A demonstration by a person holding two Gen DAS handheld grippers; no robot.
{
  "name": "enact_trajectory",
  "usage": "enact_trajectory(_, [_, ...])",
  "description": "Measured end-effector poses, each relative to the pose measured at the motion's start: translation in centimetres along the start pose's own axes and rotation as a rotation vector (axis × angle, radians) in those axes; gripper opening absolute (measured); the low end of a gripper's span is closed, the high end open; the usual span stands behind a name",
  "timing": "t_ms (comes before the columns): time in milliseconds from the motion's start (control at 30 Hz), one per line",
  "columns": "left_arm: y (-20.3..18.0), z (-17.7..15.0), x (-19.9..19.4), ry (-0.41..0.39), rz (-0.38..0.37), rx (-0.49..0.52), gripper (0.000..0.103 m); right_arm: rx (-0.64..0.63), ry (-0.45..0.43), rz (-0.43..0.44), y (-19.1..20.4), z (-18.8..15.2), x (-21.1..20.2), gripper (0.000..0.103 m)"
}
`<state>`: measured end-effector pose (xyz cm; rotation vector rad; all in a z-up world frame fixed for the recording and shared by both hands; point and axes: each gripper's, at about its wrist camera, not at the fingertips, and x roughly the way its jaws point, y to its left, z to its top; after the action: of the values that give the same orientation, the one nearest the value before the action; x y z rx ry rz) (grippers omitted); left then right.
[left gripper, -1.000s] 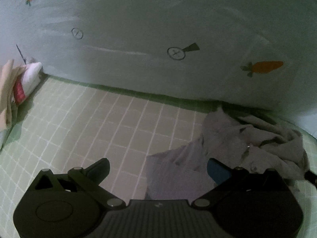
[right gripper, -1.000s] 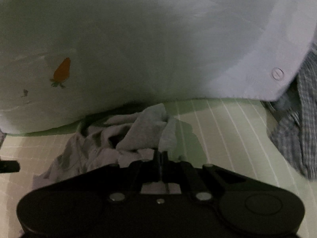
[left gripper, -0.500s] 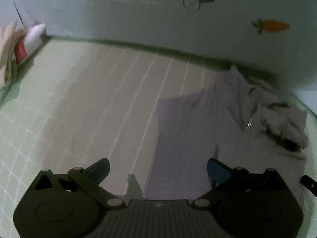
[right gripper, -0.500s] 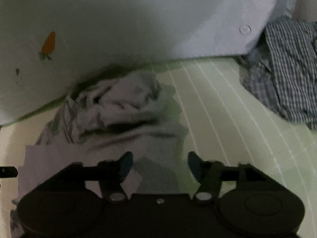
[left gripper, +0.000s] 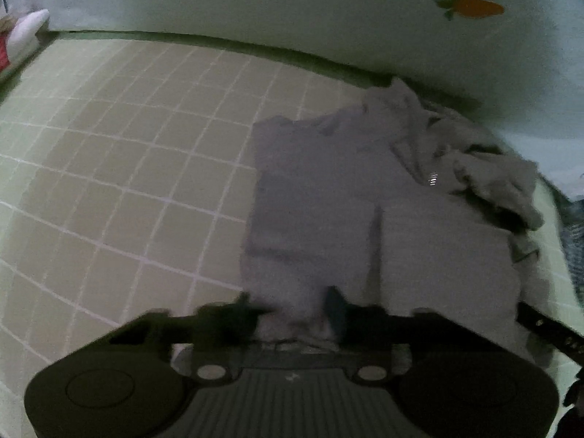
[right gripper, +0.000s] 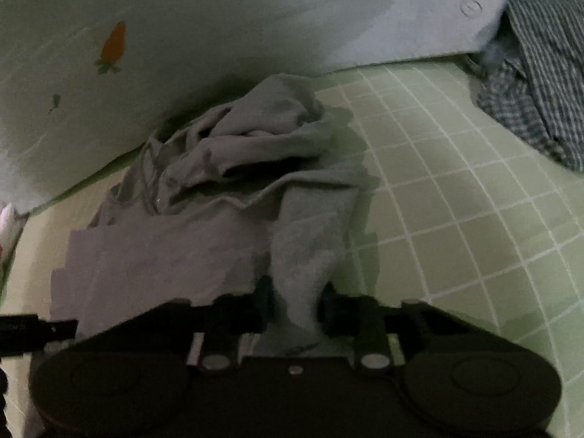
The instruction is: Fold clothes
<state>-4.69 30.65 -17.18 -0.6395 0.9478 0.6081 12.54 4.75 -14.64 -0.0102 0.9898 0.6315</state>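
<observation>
Right wrist – grey garment between closing right gripper jaws.

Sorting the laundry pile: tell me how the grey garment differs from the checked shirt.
The grey garment is plain; the checked shirt carries a dark check pattern. The grey garment lies in the middle of the green grid sheet, partly spread flat; the checked shirt sits bunched at the sheet's far right edge. Both hand-held grippers are closing on the grey garment's near edge; nothing touches the checked shirt. Both are unfolded and lie by the carrot-print bedding.
</observation>
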Motion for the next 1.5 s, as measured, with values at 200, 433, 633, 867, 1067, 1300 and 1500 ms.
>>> enact_trajectory(200, [-0.6,-2.9,-1.4,-0.045,0.014,0.027,0.023,-0.029,-0.014,-0.017,0.5,-1.9,-1.8,0.019])
enact_trajectory(433, [-0.2,-7.1,-4.2,0.059,0.028,0.046,0.023,0.006,0.05,-0.022,-0.8,-5.4,-6.0,0.019])
enact_trajectory(633, [-0.1,-7.0,-4.1,0.117,0.045,0.089,0.028,0.009,0.102,-0.041,-1.2,-7.0,-8.2,0.02])
enact_trajectory(867, [1.3,-2.6,-5.0,0.079,0.058,0.057,0.062,0.068,0.096,-0.085,-1.6,-4.5,-7.3,0.045])
enact_trajectory(1067, [0.4,4.2,-3.5,-0.009,0.071,0.029,0.081,0.082,-0.046,-0.124,-1.7,0.5,-5.9,0.076])
enact_trajectory(1300, [-2.9,11.2,2.4,-0.004,0.065,0.037,0.085,0.091,-0.075,-0.176,-2.3,7.5,0.0,0.079])
enact_trajectory(1500, [-5.1,14.9,6.7,0.02,0.057,0.029,0.085,0.043,-0.006,-0.216,-2.4,9.8,4.7,0.079])
